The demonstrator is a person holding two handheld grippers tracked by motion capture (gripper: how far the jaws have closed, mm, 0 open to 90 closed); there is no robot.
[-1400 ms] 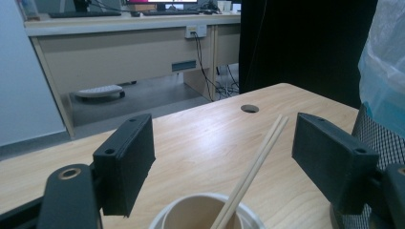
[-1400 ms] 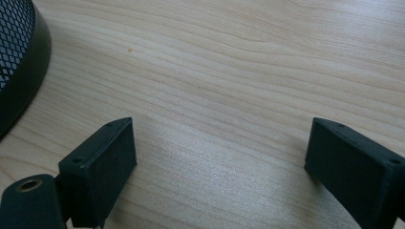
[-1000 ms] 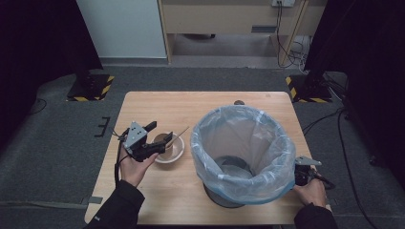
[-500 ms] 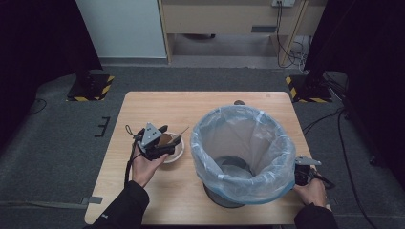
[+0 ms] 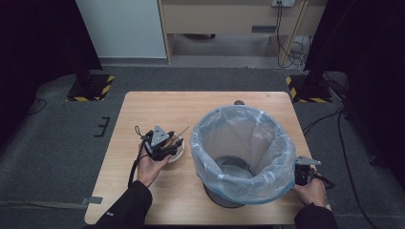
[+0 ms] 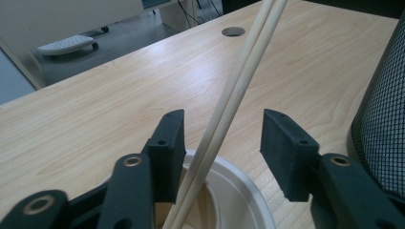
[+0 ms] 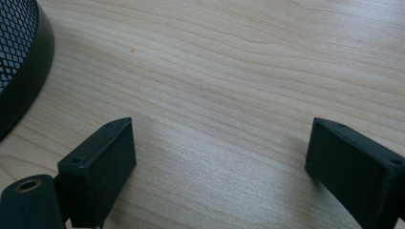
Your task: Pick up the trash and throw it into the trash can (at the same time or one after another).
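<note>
A pair of wooden chopsticks (image 6: 234, 90) leans out of a white paper bowl (image 6: 239, 210) on the wooden table (image 5: 157, 109). My left gripper (image 6: 222, 138) hangs over that bowl (image 5: 175, 149), open, its jaws on either side of the chopsticks (image 5: 181, 131) with gaps on both sides. A black mesh bin (image 5: 239, 157) lined with a clear plastic bag stands to the right of the bowl. My right gripper (image 7: 219, 148) is open just above bare wood at the table's right front, beside the bin's base (image 7: 19, 62).
A round cable hole (image 5: 239, 102) sits in the table's far edge behind the bin. Bare wood runs along the far and left parts of the table. Dark floor with yellow-black striped stand feet (image 5: 90, 88) surrounds it.
My left gripper has moved right and onto the bowl, so that its jaws now stand around the chopsticks. The right gripper has stayed where it was.
</note>
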